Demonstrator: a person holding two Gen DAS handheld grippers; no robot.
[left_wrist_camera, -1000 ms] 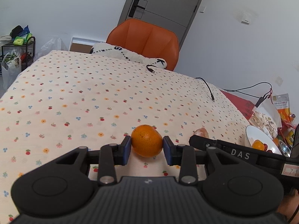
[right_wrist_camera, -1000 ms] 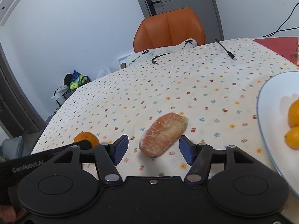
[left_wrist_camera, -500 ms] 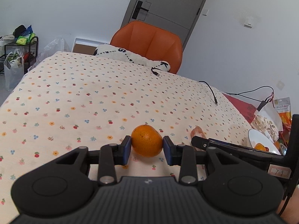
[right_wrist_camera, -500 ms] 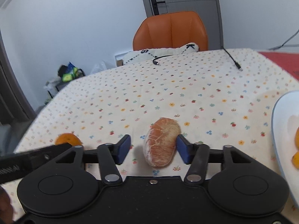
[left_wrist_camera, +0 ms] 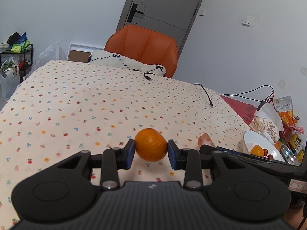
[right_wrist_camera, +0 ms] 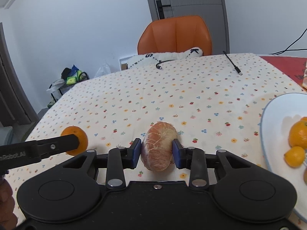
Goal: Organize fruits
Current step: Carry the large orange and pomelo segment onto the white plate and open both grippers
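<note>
My left gripper (left_wrist_camera: 150, 151) is shut on an orange (left_wrist_camera: 150, 144) and holds it just above the flowered tablecloth; the orange also shows in the right wrist view (right_wrist_camera: 75, 140). My right gripper (right_wrist_camera: 157, 152) is shut on a peeled pinkish citrus segment (right_wrist_camera: 159, 145), which also shows in the left wrist view (left_wrist_camera: 205, 140). A white plate (right_wrist_camera: 276, 111) at the right holds oranges (right_wrist_camera: 298, 136); it also shows in the left wrist view (left_wrist_camera: 249, 136).
An orange chair (left_wrist_camera: 143, 46) with a white cushion (left_wrist_camera: 122, 62) stands at the table's far edge. Two black cables (left_wrist_camera: 206, 94) lie on the cloth. Snack bags (left_wrist_camera: 284, 109) crowd the right side. A cluttered rack (left_wrist_camera: 15, 57) stands left of the table.
My right gripper moved over the citrus segment and closed its jaws on it. My left gripper kept its hold on the orange and lifted slightly.
</note>
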